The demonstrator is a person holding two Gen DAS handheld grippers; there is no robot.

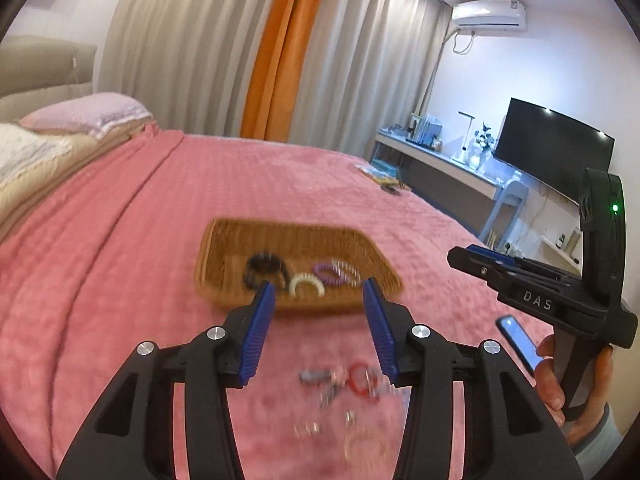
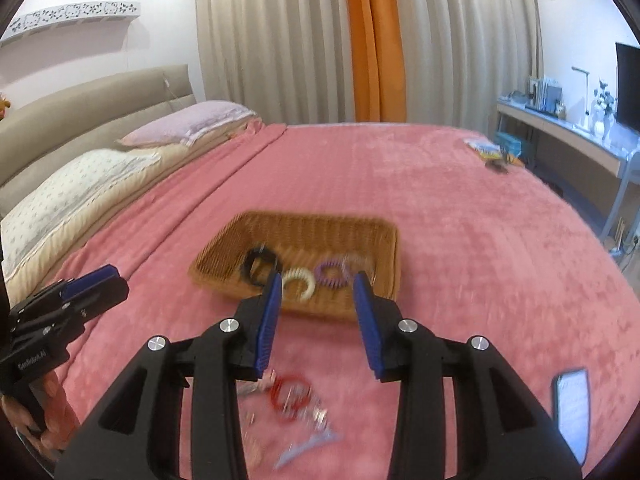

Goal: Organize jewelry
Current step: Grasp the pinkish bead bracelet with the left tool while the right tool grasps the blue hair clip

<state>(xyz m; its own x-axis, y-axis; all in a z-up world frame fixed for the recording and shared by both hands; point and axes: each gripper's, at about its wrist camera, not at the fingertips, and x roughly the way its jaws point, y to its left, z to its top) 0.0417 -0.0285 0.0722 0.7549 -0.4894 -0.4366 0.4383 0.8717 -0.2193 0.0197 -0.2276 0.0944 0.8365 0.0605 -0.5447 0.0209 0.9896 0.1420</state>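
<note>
1. basket (image 1: 256, 240) sits mid-bed on the pink blanket (image 1: 120, 280), and it already has some pieces in it: a black coil band (image 1: 262, 268), a cream one (image 1: 306, 285) and a purple one (image 1: 330, 272), all near its front edge.
2. leftover stuff is on the bed nearer than the basket: a red ring (image 2: 290, 394), some small silvery bits (image 1: 320, 392) and a pale blue clip (image 2: 308, 442). pretty blurry, so can't name every piece.
3. left gripper (image 1: 320, 320) has its jaws apart with nothing between them, hanging above the loose pile.
4. right gripper (image 2: 316, 320) same deal, jaws apart and empty.
5. phone (image 2: 572, 412) lies off to the right, not part of this.
6. my guess is roughly halfway: three or so pieces sorted, a handful left.
</note>
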